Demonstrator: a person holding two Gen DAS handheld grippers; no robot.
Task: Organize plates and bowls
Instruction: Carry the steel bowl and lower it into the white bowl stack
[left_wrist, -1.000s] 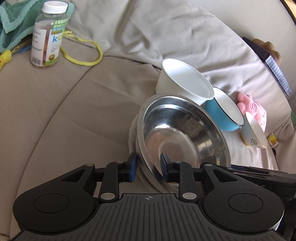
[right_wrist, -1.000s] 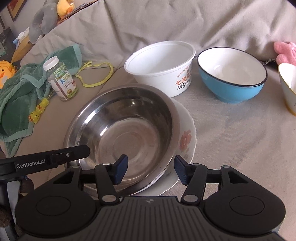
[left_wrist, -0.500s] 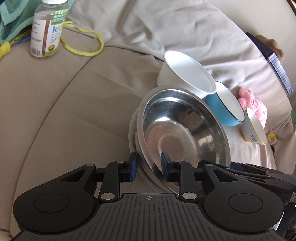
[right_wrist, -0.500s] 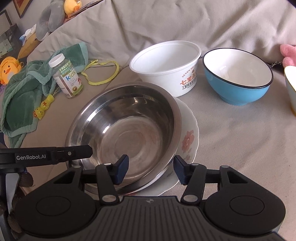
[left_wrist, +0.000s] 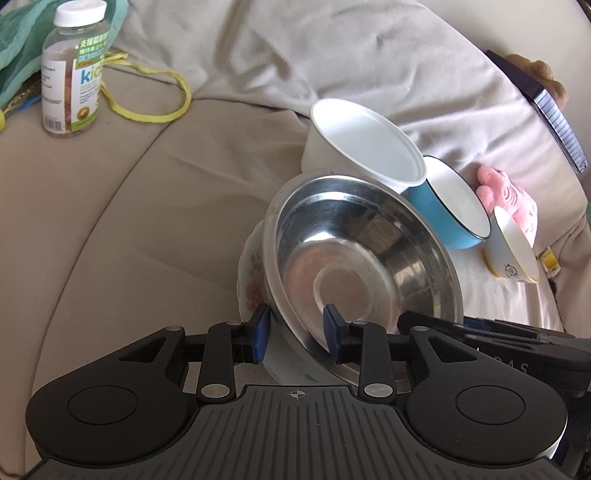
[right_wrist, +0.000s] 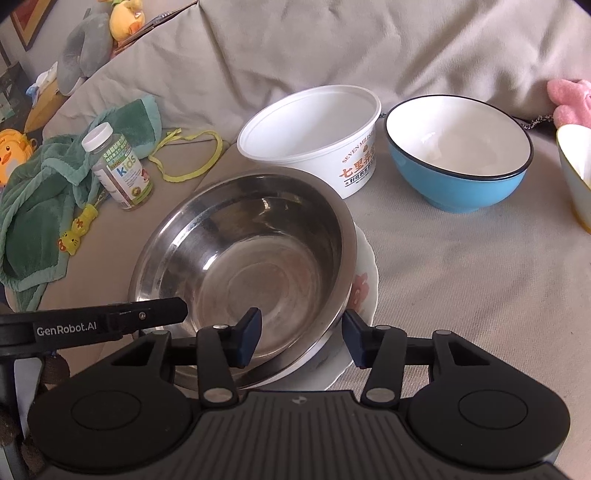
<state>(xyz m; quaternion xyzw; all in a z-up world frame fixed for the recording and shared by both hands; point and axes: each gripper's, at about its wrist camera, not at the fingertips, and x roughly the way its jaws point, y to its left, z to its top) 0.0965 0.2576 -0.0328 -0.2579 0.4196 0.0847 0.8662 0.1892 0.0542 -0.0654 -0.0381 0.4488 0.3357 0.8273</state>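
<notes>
A steel bowl (left_wrist: 362, 258) (right_wrist: 251, 251) rests in a white floral plate (left_wrist: 249, 280) (right_wrist: 364, 291) on the beige sofa cover. My left gripper (left_wrist: 295, 334) straddles the near rims of bowl and plate, its jaws parted a little around them. My right gripper (right_wrist: 301, 338) is open, its jaws on either side of the bowl's near rim, above the plate. Behind stand a white paper bowl (left_wrist: 364, 144) (right_wrist: 314, 129), a blue bowl (left_wrist: 454, 206) (right_wrist: 458, 155) and a small yellow-rimmed bowl (left_wrist: 511, 247) (right_wrist: 574, 170).
A vitamin bottle (left_wrist: 72, 70) (right_wrist: 118, 171), a yellow cord (left_wrist: 147, 110) and a green towel (right_wrist: 40, 206) lie at the left. A pink plush toy (left_wrist: 509, 199) (right_wrist: 569, 101) sits at the right. The sofa back cushion (right_wrist: 332, 44) rises behind the bowls.
Both cameras have drawn back and shifted slightly. My left jaws have opened a little around the bowl and plate rims. The right gripper stays open.
</notes>
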